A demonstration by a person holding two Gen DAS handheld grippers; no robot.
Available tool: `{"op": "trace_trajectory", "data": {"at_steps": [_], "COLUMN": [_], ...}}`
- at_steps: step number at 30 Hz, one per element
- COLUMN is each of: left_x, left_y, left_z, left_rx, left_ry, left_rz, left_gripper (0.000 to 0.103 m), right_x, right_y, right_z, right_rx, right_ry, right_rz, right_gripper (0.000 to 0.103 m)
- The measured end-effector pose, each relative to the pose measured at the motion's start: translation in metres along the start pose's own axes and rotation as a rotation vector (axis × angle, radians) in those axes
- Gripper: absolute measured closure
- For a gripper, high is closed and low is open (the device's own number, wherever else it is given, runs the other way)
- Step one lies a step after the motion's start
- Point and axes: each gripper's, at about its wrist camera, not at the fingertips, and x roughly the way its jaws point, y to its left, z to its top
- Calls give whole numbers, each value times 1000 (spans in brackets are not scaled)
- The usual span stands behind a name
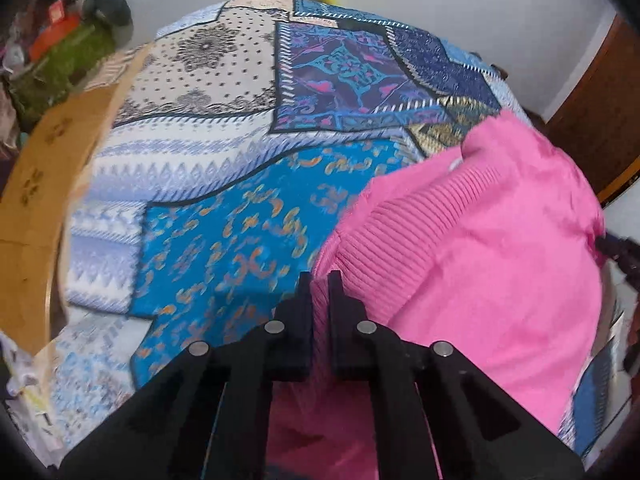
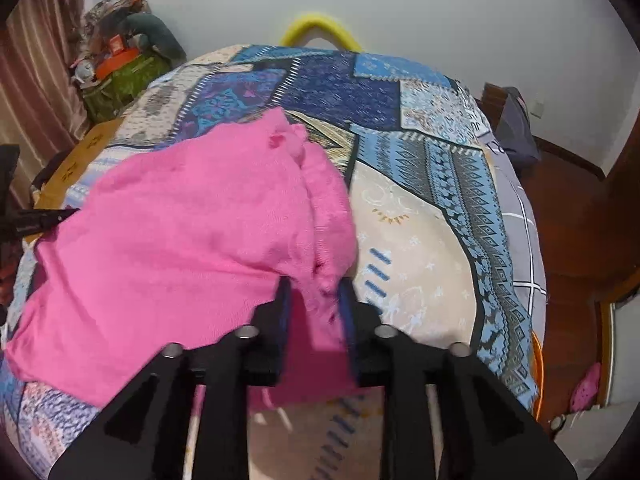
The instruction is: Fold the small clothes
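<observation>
A pink knit garment (image 1: 480, 240) lies crumpled on a patchwork bedcover (image 1: 220, 220). In the left wrist view its ribbed hem runs straight into my left gripper (image 1: 320, 276), whose jaws are shut on that hem. In the right wrist view the same pink garment (image 2: 180, 220) spreads to the left, with one bunched edge hanging between the jaws of my right gripper (image 2: 314, 284). Those jaws stand apart and the pads do not press the cloth. The left gripper's tip (image 2: 40, 220) shows at that view's left edge.
The patchwork bedcover (image 2: 420, 220) fills both views. A cardboard box (image 1: 48, 184) and a green bag (image 2: 120, 80) of clutter stand off the bed's left side. A yellow curved bar (image 2: 320, 26) rises behind the bed. Wooden floor (image 2: 580, 240) and a pink slipper (image 2: 584, 392) lie to the right.
</observation>
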Motion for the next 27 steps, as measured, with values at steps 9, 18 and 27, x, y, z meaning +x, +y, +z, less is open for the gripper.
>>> {"op": "trace_trajectory", "data": {"at_steps": [9,18,27], "left_x": [-44,-67,-79], "left_y": [17,20,21], "left_z": [-62,-115,-132], "left_rx": [-5,0,-13], "left_ry": [40,36,6], "left_rz": [32,9,-25], "left_gripper": [98,98,98], "right_x": [-31,-14,1], "right_y": [38,110,152], "right_z": [-29,-68,-69], "right_rx": [9,50,22], "right_ry": [37,215,213], "right_rz": [124,319,366], "right_gripper": [55,55,85]}}
